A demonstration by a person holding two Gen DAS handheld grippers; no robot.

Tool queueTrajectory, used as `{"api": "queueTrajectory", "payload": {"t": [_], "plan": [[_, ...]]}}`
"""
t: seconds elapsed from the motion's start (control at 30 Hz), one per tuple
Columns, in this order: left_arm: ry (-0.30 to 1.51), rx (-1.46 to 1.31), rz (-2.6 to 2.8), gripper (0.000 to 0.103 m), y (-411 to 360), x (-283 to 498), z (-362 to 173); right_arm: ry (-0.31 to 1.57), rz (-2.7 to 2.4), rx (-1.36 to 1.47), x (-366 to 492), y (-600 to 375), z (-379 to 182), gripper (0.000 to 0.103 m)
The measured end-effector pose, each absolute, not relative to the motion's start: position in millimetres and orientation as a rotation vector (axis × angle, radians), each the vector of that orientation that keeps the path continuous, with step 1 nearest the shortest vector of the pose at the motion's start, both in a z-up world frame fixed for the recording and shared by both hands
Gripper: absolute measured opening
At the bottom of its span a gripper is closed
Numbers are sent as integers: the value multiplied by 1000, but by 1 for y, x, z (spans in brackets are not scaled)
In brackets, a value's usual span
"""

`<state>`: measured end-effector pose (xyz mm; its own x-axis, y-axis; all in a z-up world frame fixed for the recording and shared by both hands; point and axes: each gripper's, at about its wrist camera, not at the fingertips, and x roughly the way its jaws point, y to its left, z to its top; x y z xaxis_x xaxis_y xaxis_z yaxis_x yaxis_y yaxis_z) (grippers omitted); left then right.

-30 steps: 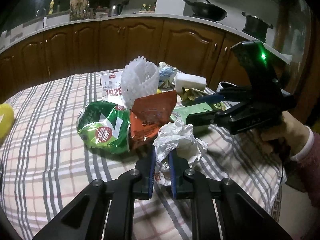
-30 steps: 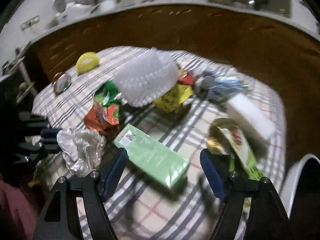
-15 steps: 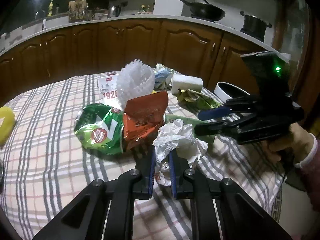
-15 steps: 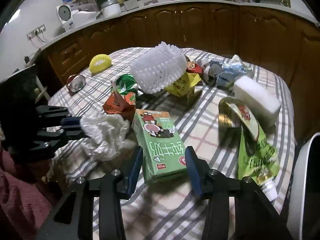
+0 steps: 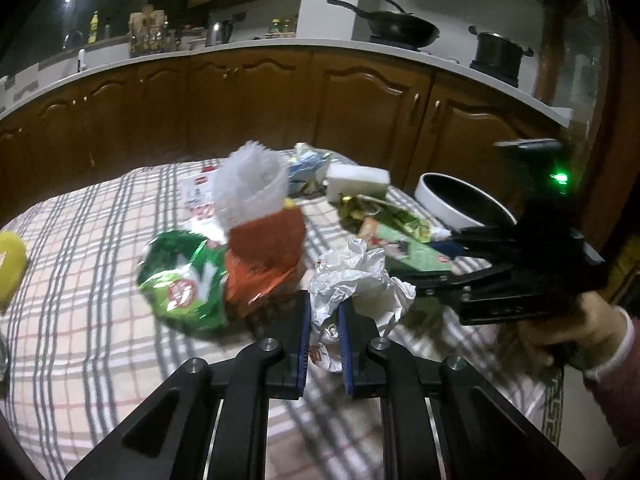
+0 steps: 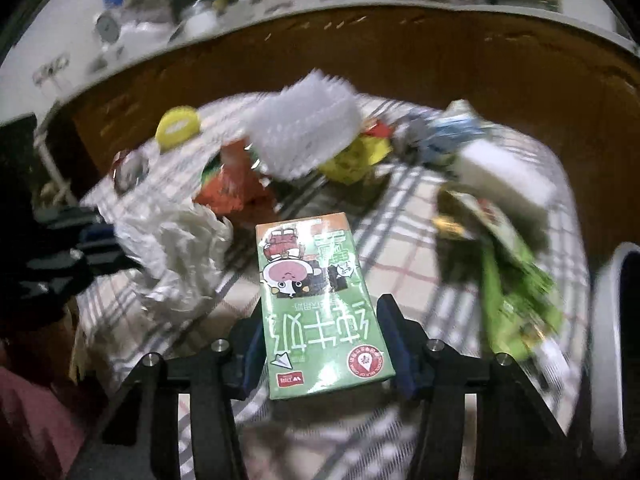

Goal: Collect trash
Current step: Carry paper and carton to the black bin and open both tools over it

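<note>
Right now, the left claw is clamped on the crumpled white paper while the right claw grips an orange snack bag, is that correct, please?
Not quite: the right claw grips the green milk carton, as the right wrist view shows. The orange snack bag lies on the table. The left claw is indeed clamped on the crumpled white paper.

- Your left tongs (image 5: pixel 324 336) are squeezed nearly closed, pinching the crumpled white paper (image 5: pixel 356 280).
- Your right tongs (image 6: pixel 324 344) grip the green carton (image 6: pixel 316 304) by its two long sides.

Checked tablecloth (image 5: pixel 100 320) carries green bag (image 5: pixel 184 280), white block (image 5: pixel 358 180).
</note>
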<state>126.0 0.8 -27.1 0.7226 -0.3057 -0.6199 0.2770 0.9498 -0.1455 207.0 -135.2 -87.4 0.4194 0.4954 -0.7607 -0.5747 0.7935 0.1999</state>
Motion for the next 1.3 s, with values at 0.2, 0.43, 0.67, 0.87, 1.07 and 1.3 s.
{"api": "queueTrajectory", "payload": {"t": [0.2,0.43,0.67,0.87,1.07,1.3], "plan": [[709,-36,-383,11,-35,145,-26,870,487,78,184,-199,-69,52],[724,5,-441,11,-84,175,-22,834,274,223,171,-278,-59,52],[738,33,-473,11,-131,206,-20,802,155,287,169,-330,-51,52],[739,56,-484,12,-161,232,-22,791,101,296,179,-355,-49,52],[749,62,-488,12,-182,255,-24,806,65,291,194,-369,-53,52],[788,51,-497,12,-202,291,-28,832,44,275,212,-379,-56,52]]}}
